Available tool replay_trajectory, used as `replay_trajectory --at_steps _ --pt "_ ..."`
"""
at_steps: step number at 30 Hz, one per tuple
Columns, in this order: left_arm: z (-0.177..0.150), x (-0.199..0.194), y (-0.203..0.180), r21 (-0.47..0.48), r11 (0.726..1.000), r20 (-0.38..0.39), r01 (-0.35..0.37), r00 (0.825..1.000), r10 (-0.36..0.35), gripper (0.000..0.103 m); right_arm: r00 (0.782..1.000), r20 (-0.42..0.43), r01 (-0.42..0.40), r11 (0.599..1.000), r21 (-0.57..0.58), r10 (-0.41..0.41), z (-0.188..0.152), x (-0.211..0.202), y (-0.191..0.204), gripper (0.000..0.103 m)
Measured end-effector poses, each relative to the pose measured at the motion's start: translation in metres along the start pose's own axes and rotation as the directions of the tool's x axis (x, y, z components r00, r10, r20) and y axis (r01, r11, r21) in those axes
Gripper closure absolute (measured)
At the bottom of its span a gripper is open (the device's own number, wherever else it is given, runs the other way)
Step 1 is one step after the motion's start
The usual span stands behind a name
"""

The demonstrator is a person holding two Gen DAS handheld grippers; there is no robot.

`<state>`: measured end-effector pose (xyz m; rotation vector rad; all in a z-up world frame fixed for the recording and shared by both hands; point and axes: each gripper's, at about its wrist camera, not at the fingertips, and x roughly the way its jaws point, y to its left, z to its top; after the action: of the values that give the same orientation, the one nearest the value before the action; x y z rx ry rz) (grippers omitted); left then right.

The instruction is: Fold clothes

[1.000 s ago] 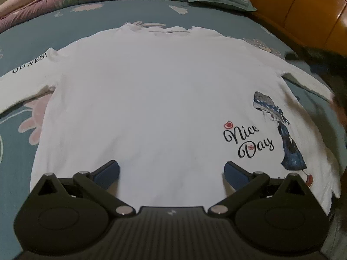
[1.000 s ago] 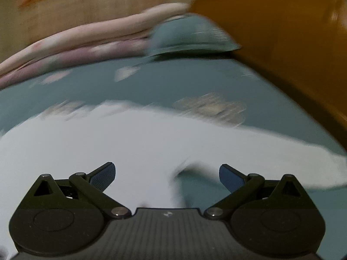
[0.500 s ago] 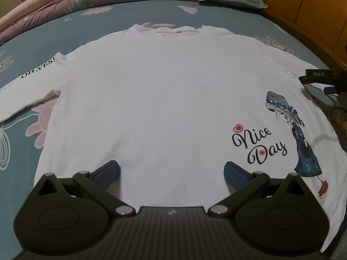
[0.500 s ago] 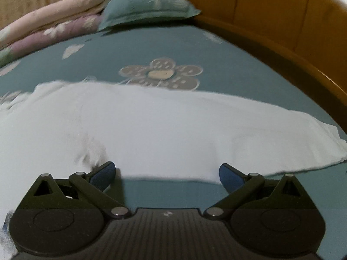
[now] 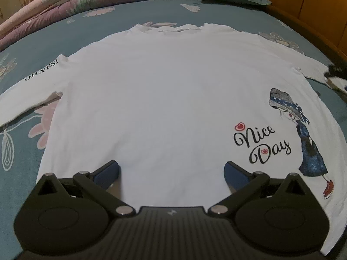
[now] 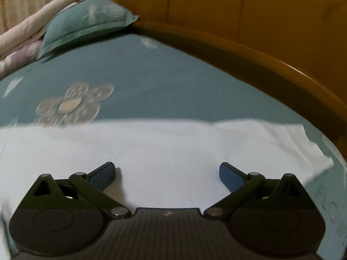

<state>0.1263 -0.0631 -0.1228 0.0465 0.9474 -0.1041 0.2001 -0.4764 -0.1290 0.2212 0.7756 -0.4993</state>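
Shirt (image 5: pixel 164 99) lies flat, print side up, on the bed (image 5: pixel 151 10), sleeves spread, so we can fold it cleanly. Our left gripper (image 5: pixel 171 171) hovers over the hem, fingers wide apart and holding nothing. Our right gripper (image 6: pixel 166 173) (equally wide, also empty) hangs over the right sleeve (image 6: pixel 173 143), probably because that sleeve gets folded inward first.

The right gripper (image 6: pixel 167 173) is wide open over a white sleeve (image 6: pixel 173 145) on the blue bed (image 6: pixel 162 82).
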Motion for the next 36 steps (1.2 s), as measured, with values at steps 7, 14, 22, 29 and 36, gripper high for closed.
replay_trajectory --at_steps 7,14,22,29,36 --pt "0.006 0.003 -0.001 -0.004 1.000 -0.029 -0.016 0.999 0.016 0.001 0.998 -0.006 0.060 0.998 -0.028 -0.060 0.009 0.001 -0.006 0.000" --pt "0.010 0.006 -0.005 -0.012 0.999 -0.035 -0.035 0.999 0.035 0.001 0.996 0.012 0.089 0.994 0.060 -0.089 0.011 0.017 -0.035 0.000" --pt "0.018 -0.003 -0.007 0.027 1.000 -0.017 -0.009 1.000 0.010 0.001 0.993 -0.032 0.115 0.993 0.014 -0.114 -0.001 -0.007 -0.030 0.000" --pt "0.033 -0.007 -0.036 0.081 0.995 0.023 0.054 0.998 -0.056 0.001 0.988 0.077 0.125 0.986 0.105 -0.134 0.020 0.027 -0.058 0.000" --pt "0.038 -0.005 -0.071 0.113 0.982 0.033 0.151 0.987 -0.156 0.001 0.995 0.073 0.050 0.989 0.142 -0.061 0.030 -0.002 -0.050 0.000"
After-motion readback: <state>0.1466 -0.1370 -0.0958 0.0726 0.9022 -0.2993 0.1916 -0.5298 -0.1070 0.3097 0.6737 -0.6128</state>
